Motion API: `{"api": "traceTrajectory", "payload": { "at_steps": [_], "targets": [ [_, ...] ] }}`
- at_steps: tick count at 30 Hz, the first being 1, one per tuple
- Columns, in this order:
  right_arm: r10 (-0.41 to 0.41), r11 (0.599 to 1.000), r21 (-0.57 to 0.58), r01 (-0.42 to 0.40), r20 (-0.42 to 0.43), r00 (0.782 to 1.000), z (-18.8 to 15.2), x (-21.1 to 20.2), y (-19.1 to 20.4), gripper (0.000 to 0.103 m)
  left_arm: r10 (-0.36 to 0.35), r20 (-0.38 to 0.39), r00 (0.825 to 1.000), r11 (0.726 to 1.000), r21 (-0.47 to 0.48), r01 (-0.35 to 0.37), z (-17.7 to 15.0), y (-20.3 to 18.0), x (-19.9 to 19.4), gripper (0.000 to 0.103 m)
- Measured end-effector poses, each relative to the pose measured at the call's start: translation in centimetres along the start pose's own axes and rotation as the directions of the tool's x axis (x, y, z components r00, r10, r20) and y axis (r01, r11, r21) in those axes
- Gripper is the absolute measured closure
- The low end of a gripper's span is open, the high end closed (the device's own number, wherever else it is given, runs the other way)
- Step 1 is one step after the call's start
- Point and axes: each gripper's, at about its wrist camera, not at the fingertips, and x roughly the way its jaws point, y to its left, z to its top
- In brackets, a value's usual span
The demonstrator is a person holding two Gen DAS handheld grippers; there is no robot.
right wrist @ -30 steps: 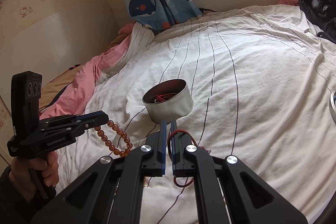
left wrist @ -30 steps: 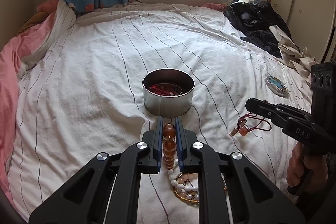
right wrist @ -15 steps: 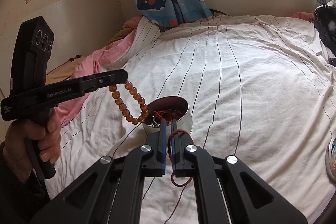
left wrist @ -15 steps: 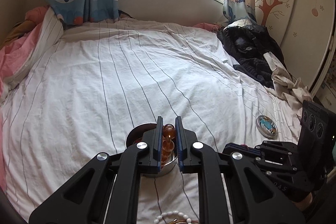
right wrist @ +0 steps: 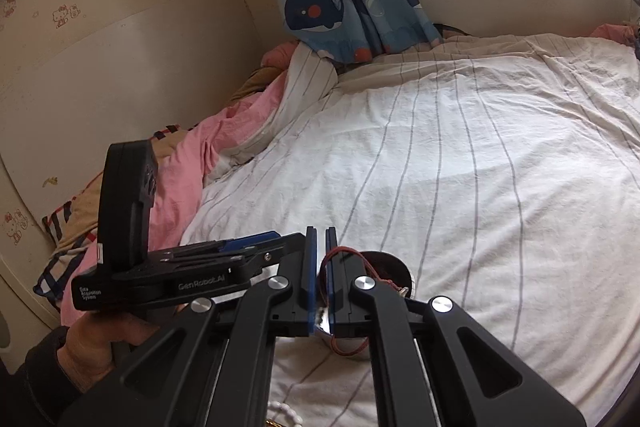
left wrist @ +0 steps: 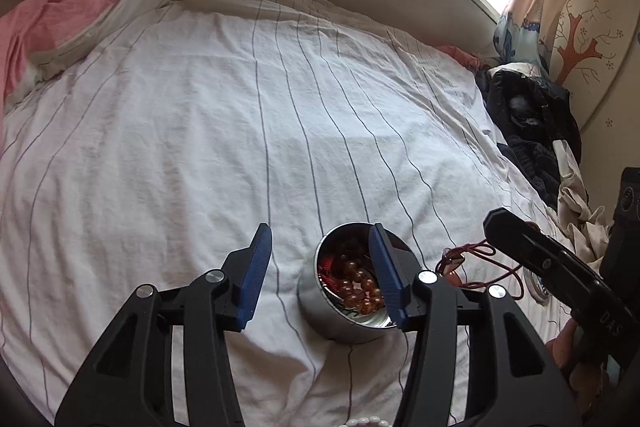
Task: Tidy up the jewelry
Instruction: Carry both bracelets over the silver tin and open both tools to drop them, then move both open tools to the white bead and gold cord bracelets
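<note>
A round metal tin [left wrist: 320, 311] stands on the striped white bedsheet [left wrist: 200, 131]. The amber bead bracelet [left wrist: 360, 287] lies inside it on some red cord. My left gripper [left wrist: 320, 241] is open and empty, just above the tin. My right gripper [right wrist: 321, 241] is shut on a red cord bracelet [right wrist: 340, 251], held right by the tin [right wrist: 390, 263]. In the left wrist view it [left wrist: 496, 223] comes in from the right with the red cord [left wrist: 476, 255] hanging from it.
White pearl beads [left wrist: 362, 421] lie at the near edge of the sheet. A small round tin lid [left wrist: 538, 287] lies at the right. Dark clothes [left wrist: 528, 123] are piled at the right, pink bedding [right wrist: 192, 155] at the left.
My left gripper has opened and let the amber bracelet fall into the tin. My right gripper has moved in next to the tin with the red cord.
</note>
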Motion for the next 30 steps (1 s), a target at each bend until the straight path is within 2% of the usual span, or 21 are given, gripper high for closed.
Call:
{"api": "traceTrajectory", "payload": {
  "at_steps": [2, 3, 4, 5, 7, 12, 15, 18, 21, 22, 23, 25, 26, 27, 30],
  "targets": [
    [0.048, 0.999, 0.027, -0.047, -0.016, 0.999, 0.3, 1.5, -0.1, 0.098, 0.01, 0.014, 1.0, 1.0, -0.01, -0.009, -0.2, 0.9, -1.1, 0.049],
    [0.035, 0.999, 0.038, -0.033, -0.065, 0.997, 0.2, 2.9, -0.4, 0.087, 0.014, 0.017, 1.0, 1.0, -0.012, -0.014, -0.4, 1.2, -1.5, 0.048],
    [0.0, 0.999, 0.047, 0.007, -0.143, 0.99, -0.2, 4.5, -0.8, 0.06, 0.018, 0.02, 1.0, 1.0, -0.011, -0.018, -0.7, 1.5, -2.0, 0.047],
    [-0.034, 0.998, 0.054, 0.046, -0.206, 0.978, -0.7, 5.7, -1.3, 0.052, 0.02, 0.023, 1.0, 1.0, -0.01, -0.019, -0.9, 1.7, -2.5, 0.046],
    [-0.089, 0.993, 0.047, 0.104, -0.26, 0.962, -2.0, 6.1, -2.1, 0.05, 0.022, 0.025, 0.999, 1.0, -0.003, -0.022, -1.7, 2.0, -3.3, 0.044],
    [-0.121, 0.99, 0.048, 0.135, -0.225, 0.967, -4.4, 2.2, -2.6, 0.045, 0.041, 0.024, 0.999, 0.999, 0.033, -0.042, -4.2, 1.7, -4.8, 0.042],
    [-0.135, 0.988, 0.039, 0.147, -0.221, 0.966, -6.0, 0.5, -2.6, 0.039, 0.029, 0.03, 0.999, 0.996, 0.085, -0.031, -6.1, 0.5, -5.7, 0.035],
    [-0.164, 0.982, 0.055, 0.18, -0.217, 0.962, -6.5, -0.1, -3.2, 0.039, -0.001, 0.017, 1.0, 0.995, 0.096, 0.0, -7.5, -0.3, -6.0, 0.033],
    [-0.189, 0.975, 0.092, 0.205, -0.155, 0.97, -5.4, -0.4, -3.7, 0.039, -0.014, 0.008, 1.0, 0.996, 0.093, 0.014, -8.3, -0.4, -5.7, 0.033],
    [-0.195, 0.972, 0.104, 0.211, -0.141, 0.97, -5.0, -0.2, -3.8, 0.043, -0.016, 0.004, 1.0, 0.996, 0.089, 0.015, -8.4, -0.3, -5.5, 0.033],
    [-0.206, 0.969, 0.112, 0.221, -0.13, 0.97, -4.5, 0.2, -3.9, 0.046, -0.017, 0.0, 1.0, 0.996, 0.082, 0.017, -8.4, 0.0, -5.4, 0.033],
    [-0.225, 0.966, 0.104, 0.238, -0.122, 0.967, -3.6, 1.2, -3.8, 0.064, -0.016, 0.001, 1.0, 0.998, 0.063, 0.016, -8.4, 0.6, -5.3, 0.033],
    [-0.233, 0.965, 0.089, 0.245, -0.128, 0.964, -3.3, 2.0, -3.6, 0.068, -0.015, 0.002, 1.0, 0.999, 0.051, 0.015, -8.4, 1.0, -5.3, 0.033],
    [-0.239, 0.966, 0.061, 0.249, -0.144, 0.96, -3.1, 2.8, -3.3, 0.078, -0.015, 0.005, 1.0, 0.999, 0.039, 0.015, -8.3, 1.3, -5.3, 0.033],
    [-0.268, 0.963, -0.054, 0.263, -0.219, 0.938, -3.0, 5.7, -1.6, 0.087, -0.013, 0.018, 1.0, 1.0, 0.022, 0.013, -8.1, 1.7, -5.6, 0.033]
  ]
}}
